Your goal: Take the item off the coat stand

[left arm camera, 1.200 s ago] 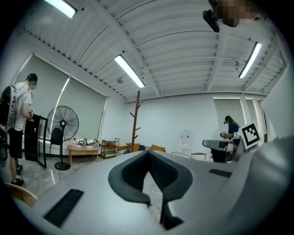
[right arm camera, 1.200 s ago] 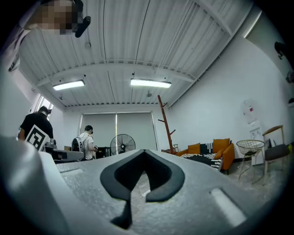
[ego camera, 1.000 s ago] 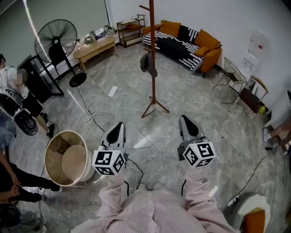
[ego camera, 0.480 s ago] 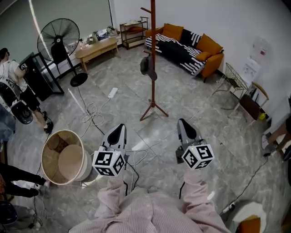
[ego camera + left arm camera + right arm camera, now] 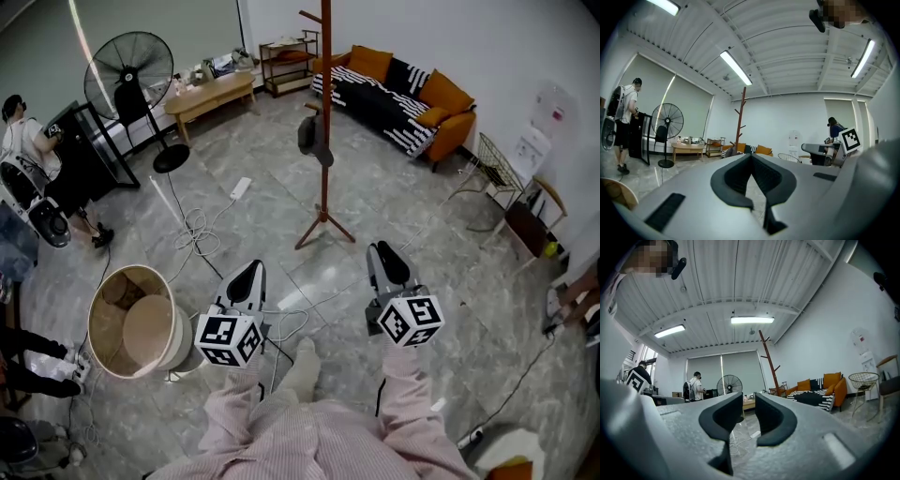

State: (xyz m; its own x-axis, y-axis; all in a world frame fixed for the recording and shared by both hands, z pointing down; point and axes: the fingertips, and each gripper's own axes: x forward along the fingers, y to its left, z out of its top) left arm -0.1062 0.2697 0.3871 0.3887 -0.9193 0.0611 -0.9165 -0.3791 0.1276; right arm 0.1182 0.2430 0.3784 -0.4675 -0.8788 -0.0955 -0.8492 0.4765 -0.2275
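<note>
Dark grey item (image 5: pixel 312 139) hangs partway up the reddish-brown wooden coat stand (image 5: pixel 324 66), well apart from both grippers. The left gripper (image 5: pixel 251 272) has its jaws together and empty. The right gripper (image 5: pixel 386 253) jaws just opened a little, with nothing between them. I'd say the reach, grab and lift-off are all left.

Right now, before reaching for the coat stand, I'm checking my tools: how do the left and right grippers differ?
The left gripper has its jaws shut tip to tip; the right gripper has jaws apart that have just been opening, nothing between them. The left gripper is beside the round bin; the right gripper is not. Both point toward the coat stand, well short of it.
</note>
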